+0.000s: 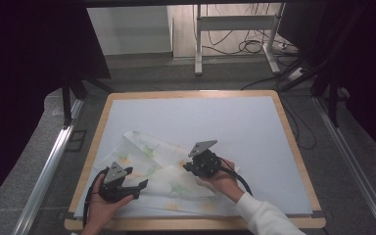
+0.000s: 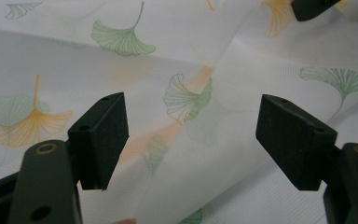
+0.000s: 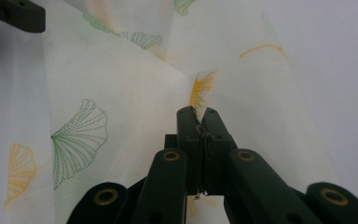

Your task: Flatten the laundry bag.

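one leaf-print cloth (image 1: 161, 171); two tongs: right tongs (image 3: 199, 114) pinch it, left tongs (image 2: 191, 140) gape wide.

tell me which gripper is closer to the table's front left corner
Left. The left gripper sits near the table front left corner; the right gripper is shut on the leaf-print cloth farther right.

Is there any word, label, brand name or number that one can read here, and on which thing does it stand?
None: no readable text.
The white cloth carries a print of green and orange ginkgo leaves, no letters.
The left tongs, right tongs and light table cover bear no marking.
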Motion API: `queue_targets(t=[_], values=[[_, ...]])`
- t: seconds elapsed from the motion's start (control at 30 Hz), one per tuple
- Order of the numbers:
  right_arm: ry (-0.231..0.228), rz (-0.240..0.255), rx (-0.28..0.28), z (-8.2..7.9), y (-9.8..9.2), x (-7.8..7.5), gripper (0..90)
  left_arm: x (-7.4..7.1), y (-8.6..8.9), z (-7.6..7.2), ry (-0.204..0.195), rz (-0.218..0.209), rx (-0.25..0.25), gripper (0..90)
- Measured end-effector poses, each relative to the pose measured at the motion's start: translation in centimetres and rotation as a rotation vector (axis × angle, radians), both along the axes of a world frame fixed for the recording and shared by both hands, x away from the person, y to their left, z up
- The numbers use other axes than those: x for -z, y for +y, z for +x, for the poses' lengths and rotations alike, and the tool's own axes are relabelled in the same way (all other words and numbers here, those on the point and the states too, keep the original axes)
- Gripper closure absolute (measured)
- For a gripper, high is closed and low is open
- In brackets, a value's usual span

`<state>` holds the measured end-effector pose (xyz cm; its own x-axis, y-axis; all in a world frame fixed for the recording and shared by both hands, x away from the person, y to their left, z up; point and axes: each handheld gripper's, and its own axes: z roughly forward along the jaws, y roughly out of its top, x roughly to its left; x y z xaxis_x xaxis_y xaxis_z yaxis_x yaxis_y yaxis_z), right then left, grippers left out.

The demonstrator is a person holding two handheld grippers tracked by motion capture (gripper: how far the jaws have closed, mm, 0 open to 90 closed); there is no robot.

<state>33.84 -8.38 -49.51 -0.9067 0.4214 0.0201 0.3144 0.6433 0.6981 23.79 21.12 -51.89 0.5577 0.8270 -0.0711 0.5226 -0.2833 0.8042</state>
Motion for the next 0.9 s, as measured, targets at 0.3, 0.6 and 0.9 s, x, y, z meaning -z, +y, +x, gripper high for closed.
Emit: queue_targets(t=[0.3, 0.6, 0.9], values=[[-0.049, 0.000, 0.022, 0.1, -0.5, -0.3, 88.2, 0.1, 0.0, 0.0, 0.007, 0.003, 0.012, 30.0], [-0.081, 0.019, 0.058, 0.7, -1.5, -0.9, 88.2, 0.1, -0.1, 0.0, 0.020, 0.000, 0.035, 44.2], [-0.092, 0.041, 0.100, 1.2, -2.5, -1.4, 88.2, 0.1, -0.1, 0.0, 0.019, 0.001, 0.040, 45.7]])
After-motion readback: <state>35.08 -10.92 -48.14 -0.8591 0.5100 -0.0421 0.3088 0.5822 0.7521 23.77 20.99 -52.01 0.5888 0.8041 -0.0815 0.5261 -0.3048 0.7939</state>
